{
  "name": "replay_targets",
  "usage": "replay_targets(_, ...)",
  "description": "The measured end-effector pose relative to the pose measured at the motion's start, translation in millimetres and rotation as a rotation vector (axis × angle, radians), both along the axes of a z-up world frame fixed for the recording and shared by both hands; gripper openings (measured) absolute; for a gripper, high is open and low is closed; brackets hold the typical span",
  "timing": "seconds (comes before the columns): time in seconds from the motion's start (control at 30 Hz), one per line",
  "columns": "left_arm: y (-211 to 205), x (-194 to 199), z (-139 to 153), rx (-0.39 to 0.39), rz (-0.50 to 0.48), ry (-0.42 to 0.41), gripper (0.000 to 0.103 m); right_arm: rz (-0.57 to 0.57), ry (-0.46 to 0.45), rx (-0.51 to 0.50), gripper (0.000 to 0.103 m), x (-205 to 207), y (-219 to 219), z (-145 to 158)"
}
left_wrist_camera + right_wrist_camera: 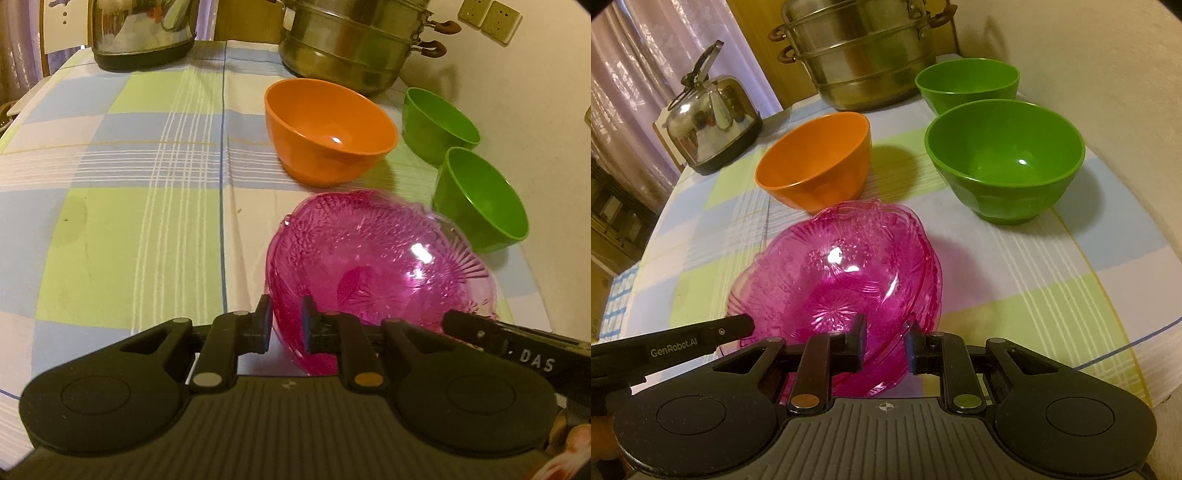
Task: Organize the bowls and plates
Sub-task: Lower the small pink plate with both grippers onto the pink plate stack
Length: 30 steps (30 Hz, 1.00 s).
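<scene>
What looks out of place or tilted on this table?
The pink glass bowls are tilted steeply, not flat on the tablecloth; both the left hand-held gripper and right hand-held gripper pinch their rim. The orange bowl stands upright.

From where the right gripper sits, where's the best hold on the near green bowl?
Take the near green bowl by its rim, one finger inside and one outside the wall. It stands upright and empty, and looks too wide to span whole. Come from the near side, probably easiest, where the tablecloth is bare; the far green bowl crowds the back.
</scene>
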<state>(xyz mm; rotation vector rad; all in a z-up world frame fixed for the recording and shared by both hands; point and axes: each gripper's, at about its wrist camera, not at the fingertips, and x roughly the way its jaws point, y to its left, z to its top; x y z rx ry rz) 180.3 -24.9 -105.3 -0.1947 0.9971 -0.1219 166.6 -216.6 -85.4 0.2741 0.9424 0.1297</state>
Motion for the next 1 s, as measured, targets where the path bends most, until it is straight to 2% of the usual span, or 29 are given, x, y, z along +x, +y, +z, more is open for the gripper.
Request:
replay_targets(0.23,4.1,1.2,-0.5,-0.001,0.01,-0.005,0.014,-0.001,0.001,0.002,0.022,0.5,-0.9,0.2)
replay_targets(0.3,4.5,0.6,0.3,-0.005,0.014,-0.007,0.014,0.001,-0.004,0.0,0.029,-0.3,-0.8,1.8)
replay_targets(0.37,5.3,-0.1,1.1,-0.009,0.016,-0.011,0.014,0.002,-0.017,0.007,0.043,-1.7,-1.2,4.5)
replay_targets(0.47,7.5,-2.0,2.4,-0.015,0.024,-0.014,0.014,-0.014,-0.04,-0.006,0.05,-5.0,-3.9,8.4)
replay_targets(0.9,13.2,-8.8,2.6,-0.034,0.044,-0.016,0.015,-0.142,-0.097,0.017,0.049,-21.9,-32.3,10.2)
replay_targets(0.93,13.3,-9.0,2.5,-0.036,0.043,-0.017,0.015,-0.15,-0.102,0.019,0.044,-22.6,-34.0,10.7)
replay_targets(0.97,13.4,-9.2,2.6,-0.038,0.043,-0.017,0.015,-0.154,-0.105,0.015,0.031,-23.2,-35.4,10.8)
replay_targets(1.0,12.9,-9.0,2.7,-0.039,0.043,-0.017,0.015,-0.152,-0.103,0.01,0.026,-22.5,-35.4,10.1)
